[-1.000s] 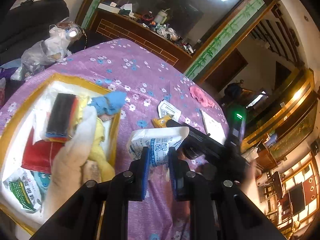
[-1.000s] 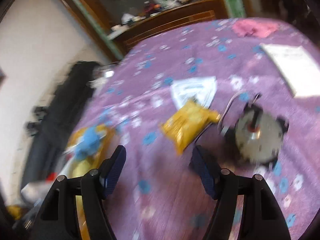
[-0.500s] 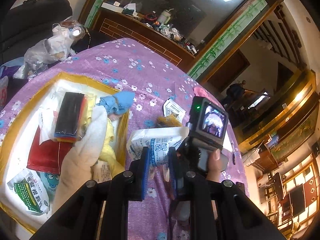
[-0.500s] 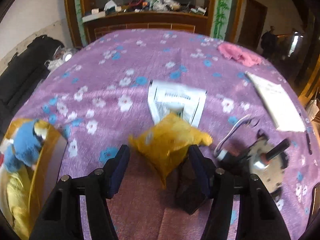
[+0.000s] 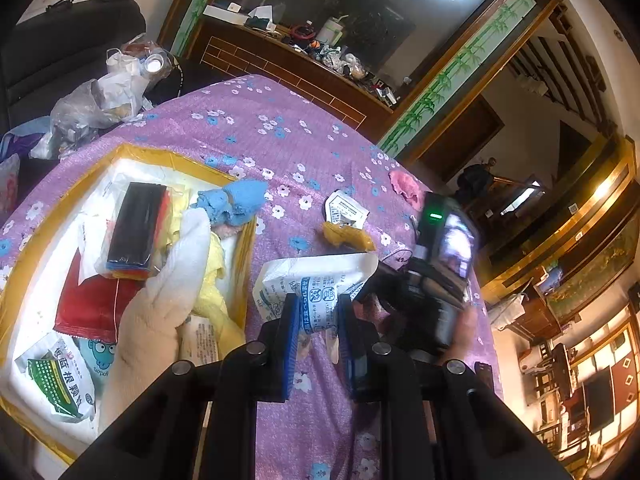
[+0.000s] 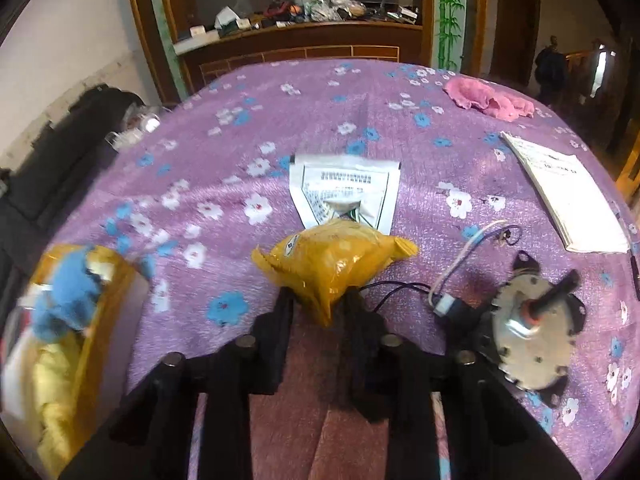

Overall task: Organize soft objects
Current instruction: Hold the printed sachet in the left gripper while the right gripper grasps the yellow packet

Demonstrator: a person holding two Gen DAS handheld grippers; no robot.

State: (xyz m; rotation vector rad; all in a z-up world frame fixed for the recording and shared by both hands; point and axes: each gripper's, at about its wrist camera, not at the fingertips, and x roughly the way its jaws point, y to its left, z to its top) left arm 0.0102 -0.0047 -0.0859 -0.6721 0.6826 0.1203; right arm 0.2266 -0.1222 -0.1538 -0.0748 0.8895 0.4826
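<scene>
My left gripper (image 5: 318, 316) is shut on a white printed packet (image 5: 316, 280) and holds it above the purple flowered cloth, right of the yellow-rimmed tray (image 5: 244, 256). The tray holds a cream plush (image 5: 160, 304), a blue soft toy (image 5: 236, 202), a black pack (image 5: 136, 224), red and green packets. My right gripper (image 6: 320, 300) is shut on a yellow packet (image 6: 332, 256), which also shows in the left wrist view (image 5: 346, 236). A white sachet (image 6: 344, 188) lies just beyond it. A pink cloth (image 6: 488, 98) lies far right.
A metal motor with wires (image 6: 528, 324) sits right of my right gripper. A booklet (image 6: 568, 192) lies near the table's right edge. The tray corner with the blue toy (image 6: 68, 288) is at left. A wooden counter (image 6: 304, 44) stands behind the table.
My right gripper moved over the yellow packet and closed on it. My left gripper stays shut on the white packet, almost unmoved.
</scene>
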